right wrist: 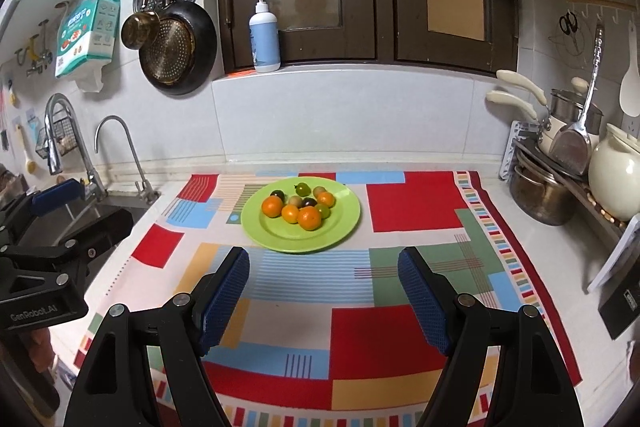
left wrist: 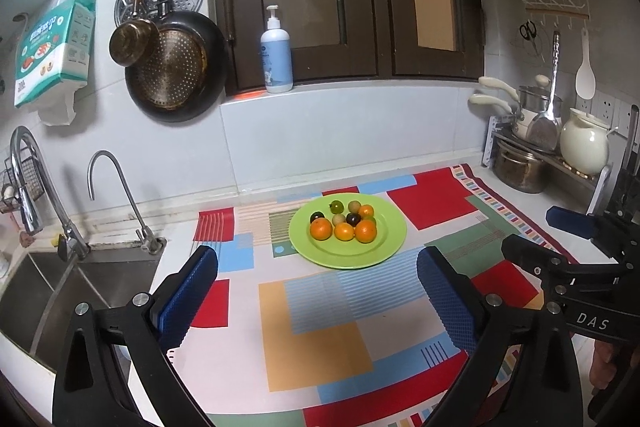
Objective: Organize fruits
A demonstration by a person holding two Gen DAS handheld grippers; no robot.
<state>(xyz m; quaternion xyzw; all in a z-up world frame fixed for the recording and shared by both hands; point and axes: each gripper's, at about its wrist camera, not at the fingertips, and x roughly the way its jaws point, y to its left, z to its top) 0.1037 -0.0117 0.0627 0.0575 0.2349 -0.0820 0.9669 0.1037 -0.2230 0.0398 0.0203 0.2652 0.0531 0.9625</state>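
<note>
Blue-padded left gripper [left wrist: 316, 291] and right gripper [right wrist: 322, 291]: jaws wide apart, empty, poised above patchwork cloth [right wrist: 384, 327] near side. Small orange, green, dark fruits [right wrist: 298, 205] clustered on round green plate [right wrist: 280, 235] beyond, far centre; could be gathered already or awaiting sorting.

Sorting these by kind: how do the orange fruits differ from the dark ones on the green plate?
The orange fruits are bright and the largest; the dark fruits are near black and clearly smaller. There are four orange fruits but only two dark ones. The orange ones mostly sit nearer the camera, the dark ones behind them. Both kinds are round and lie clustered on the green plate.
</note>
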